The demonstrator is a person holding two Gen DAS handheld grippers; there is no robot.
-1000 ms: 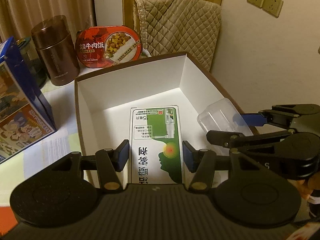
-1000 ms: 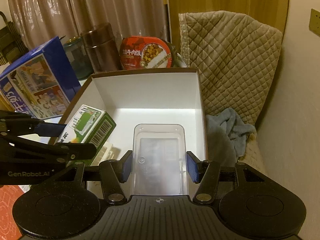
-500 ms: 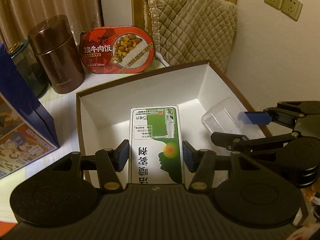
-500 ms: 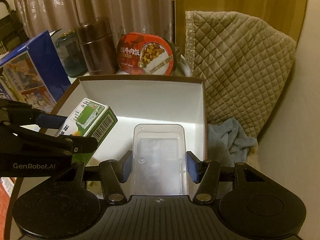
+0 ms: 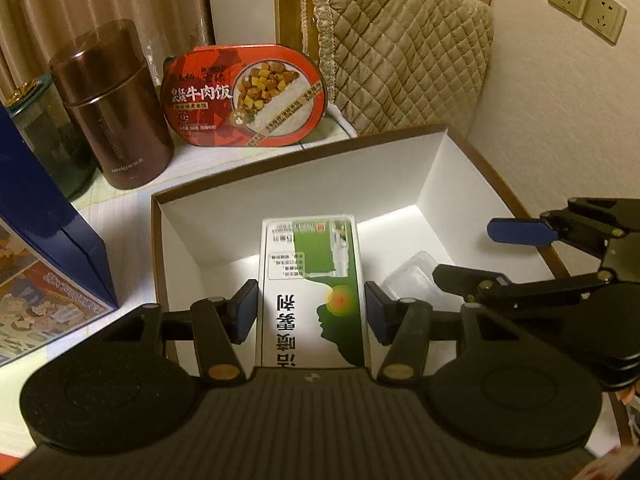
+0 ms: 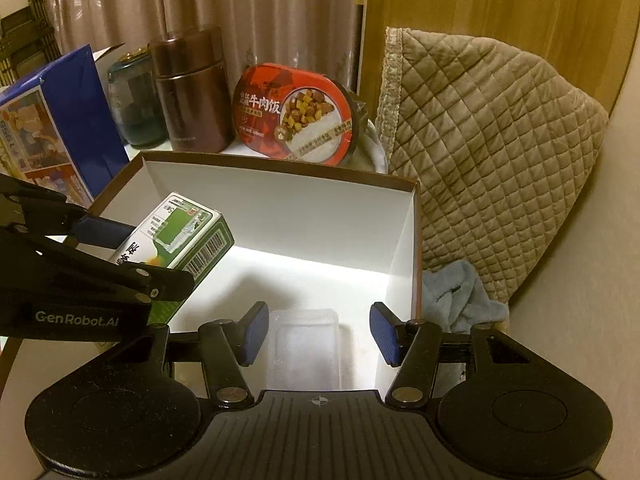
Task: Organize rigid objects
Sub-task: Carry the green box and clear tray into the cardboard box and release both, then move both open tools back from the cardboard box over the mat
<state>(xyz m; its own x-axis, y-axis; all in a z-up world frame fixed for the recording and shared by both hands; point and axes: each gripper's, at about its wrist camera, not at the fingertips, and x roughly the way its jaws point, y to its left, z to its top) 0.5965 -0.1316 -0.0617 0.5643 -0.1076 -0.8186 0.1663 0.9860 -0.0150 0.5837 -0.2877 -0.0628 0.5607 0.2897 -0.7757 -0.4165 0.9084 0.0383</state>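
The clear plastic tray (image 6: 306,348) no longer sits between the pads of the right tool (image 6: 318,332) as it did half a second ago. It now lies flat on the white floor of the open cardboard box (image 6: 280,200), near the right wall. The right tool's jaws stand apart above it with a gap on each side, touching nothing. Both tools have come closer in over the box.

The left tool (image 5: 312,312) is clamped on a green and white carton (image 5: 312,264), one blue pad against each long side. It holds the carton in the air over the left part of the box, its far end tipped downward.

The left view shows the carton's printed face, two wall sockets (image 5: 584,4) and only a corner of the tray behind the right tool's fingers. The right view alone shows the carton's barcoded end, the whole tray, and a blue-grey cloth (image 6: 460,296) lying outside the box beside the quilted cover (image 6: 500,152).

Behind the box on the counter (image 5: 132,208) stand a brown canister (image 5: 116,108), a red ready-meal pack (image 5: 248,96) propped on edge, and a blue printed box (image 5: 44,216) to the left.
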